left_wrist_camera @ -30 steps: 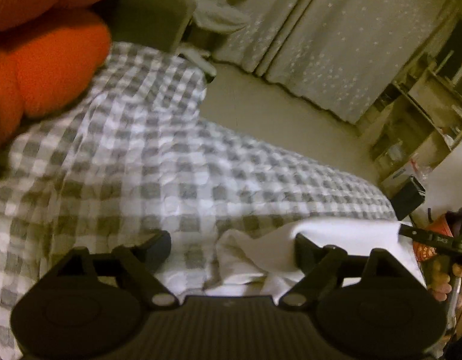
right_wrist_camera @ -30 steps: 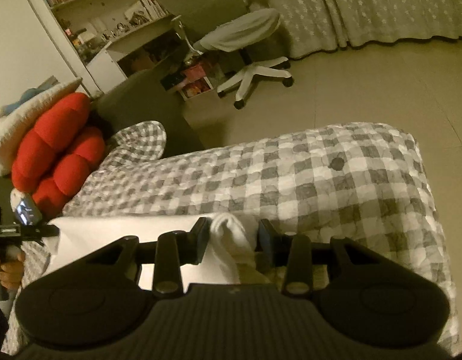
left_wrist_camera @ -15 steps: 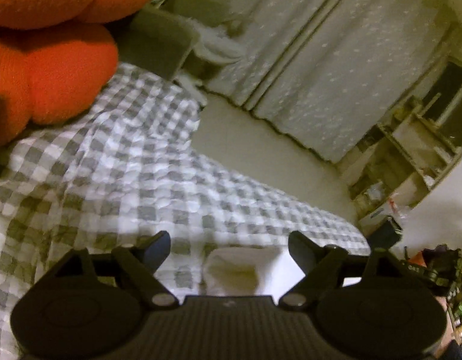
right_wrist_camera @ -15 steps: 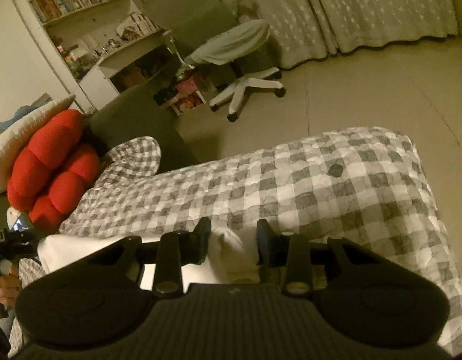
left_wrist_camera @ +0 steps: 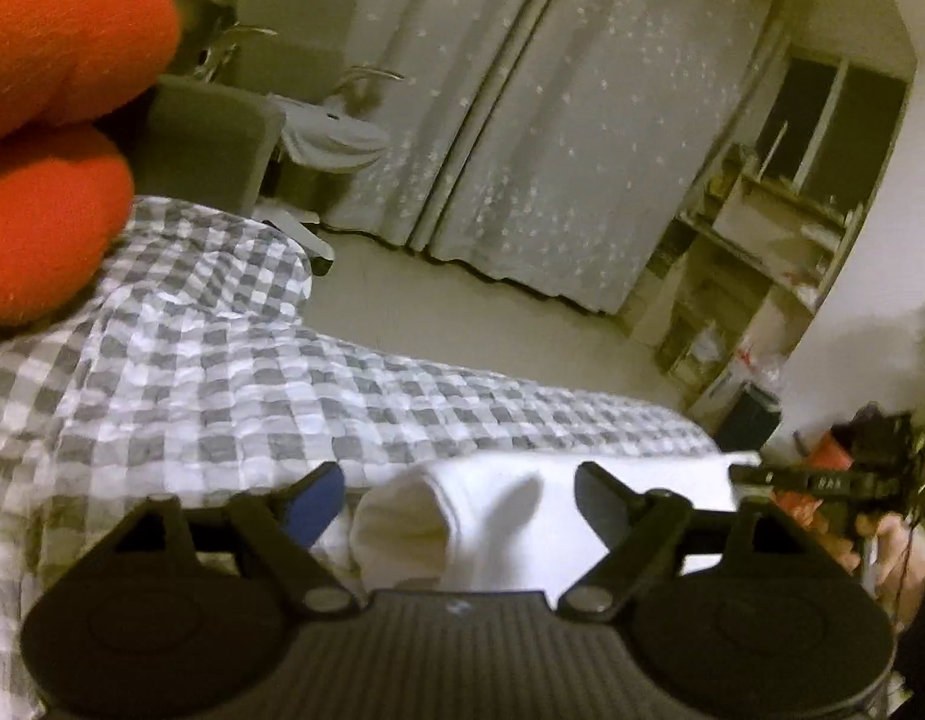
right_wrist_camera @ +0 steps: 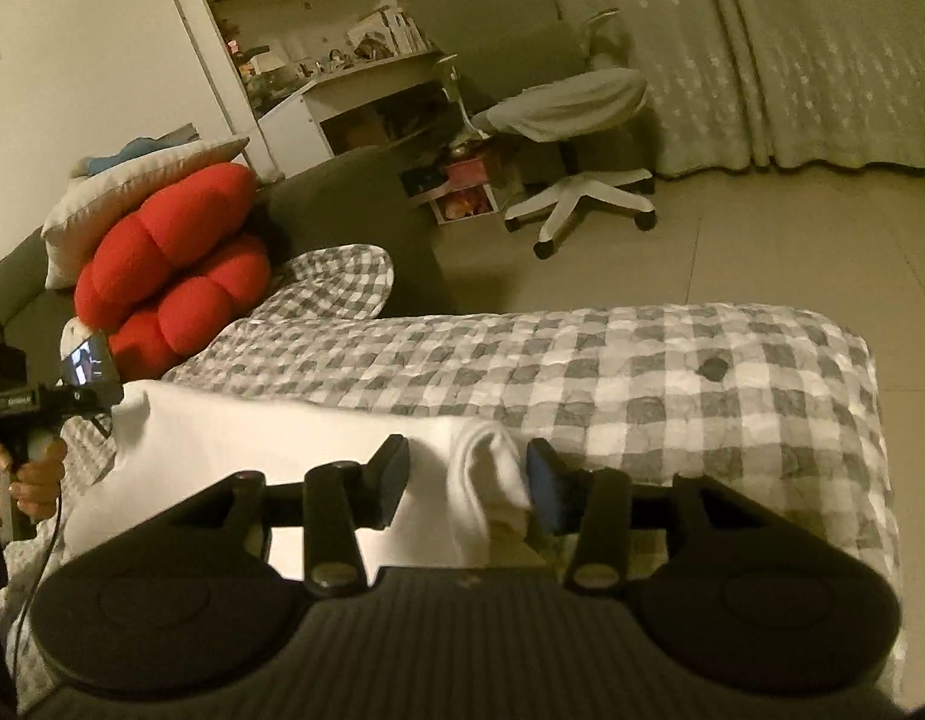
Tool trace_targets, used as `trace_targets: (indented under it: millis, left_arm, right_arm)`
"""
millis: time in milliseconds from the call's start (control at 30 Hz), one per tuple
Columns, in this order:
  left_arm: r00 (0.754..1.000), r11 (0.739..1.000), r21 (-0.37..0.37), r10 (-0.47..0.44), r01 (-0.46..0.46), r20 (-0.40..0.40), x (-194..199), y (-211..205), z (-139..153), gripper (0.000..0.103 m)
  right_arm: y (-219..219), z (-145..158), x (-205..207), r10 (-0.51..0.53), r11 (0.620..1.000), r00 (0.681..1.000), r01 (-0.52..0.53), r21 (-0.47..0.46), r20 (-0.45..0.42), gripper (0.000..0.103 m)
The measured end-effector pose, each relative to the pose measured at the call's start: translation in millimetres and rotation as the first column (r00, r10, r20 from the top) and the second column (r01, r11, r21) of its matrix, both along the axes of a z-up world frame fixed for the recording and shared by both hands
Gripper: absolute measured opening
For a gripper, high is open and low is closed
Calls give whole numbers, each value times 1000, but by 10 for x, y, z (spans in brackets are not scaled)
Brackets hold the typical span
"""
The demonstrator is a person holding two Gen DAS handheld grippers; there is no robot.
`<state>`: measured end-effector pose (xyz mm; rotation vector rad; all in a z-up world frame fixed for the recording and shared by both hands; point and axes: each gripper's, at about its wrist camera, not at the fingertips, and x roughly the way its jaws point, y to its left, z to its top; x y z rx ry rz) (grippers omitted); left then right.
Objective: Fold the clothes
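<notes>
My left tool (left_wrist_camera: 459, 495) gapes over white garment (left_wrist_camera: 492, 510) on checked bed (left_wrist_camera: 222, 372); right tool (right_wrist_camera: 468, 477) likewise unclosed. Mid-fold; next needs firm edge grip.

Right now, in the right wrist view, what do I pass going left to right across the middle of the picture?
Hand holding the left gripper → red cushion → white garment → checked bedcover → tiled floor.
</notes>
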<state>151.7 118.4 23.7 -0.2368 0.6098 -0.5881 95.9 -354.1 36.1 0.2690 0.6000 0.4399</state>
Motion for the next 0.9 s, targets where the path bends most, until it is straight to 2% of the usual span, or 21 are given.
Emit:
trace_targets:
  millis: [67,100,133,167,200,267,400,533,600,733,800,900]
  left_arm:
    - [1000,1000,22,9,-9,-17,40,-54,-29,49]
    - [1000,1000,27,12,-11,-23,56,-65,-40,43]
    - [1000,999,34,9,-9,-23,63,-81,-46,36]
    - [1000,999,46,5,-4,-23,64,-101,-45,24]
    - [1000,998,62,2,-1,-21,59,-120,-36,18]
    - [1000,997,72,4,-3,-12,26,-136,7,12]
    - [1000,997,69,18,-19,15,-186,-77,162,9]
    - [999,999,28,34,-36,39,-527,4,421,8]
    - [997,999,-14,39,-38,60,-775,73,604,8]
    - [990,994,-101,45,-31,137,-1368,189,875,8]
    - [988,991,-136,42,-21,151,-1618,216,924,8]
    - [989,992,-128,32,-14,142,-1826,185,913,8]
  right_arm:
    - [-5,-19,6,-5,1000,1000,5,2,1,43]
    - [3,17,-40,-3,1000,1000,3,-1,15,34]
    - [13,64,-100,1,1000,1000,0,-5,31,19]
    - [24,111,-159,4,1000,999,-4,-10,48,16]
    - [34,159,-219,8,1000,998,-7,-14,64,13]
    - [55,253,-338,16,1000,995,-14,-22,97,12]
    - [96,442,-576,32,999,986,-26,-40,163,12]
    - [137,631,-815,49,998,973,-36,-58,227,11]
    - [187,779,-1070,64,997,956,-50,-57,285,11]
    - [231,1044,-1736,100,995,902,-91,-42,420,10]
    - [177,1022,-1955,83,996,895,-85,-14,438,10]
    - [117,973,-2173,58,997,893,-72,15,446,10]
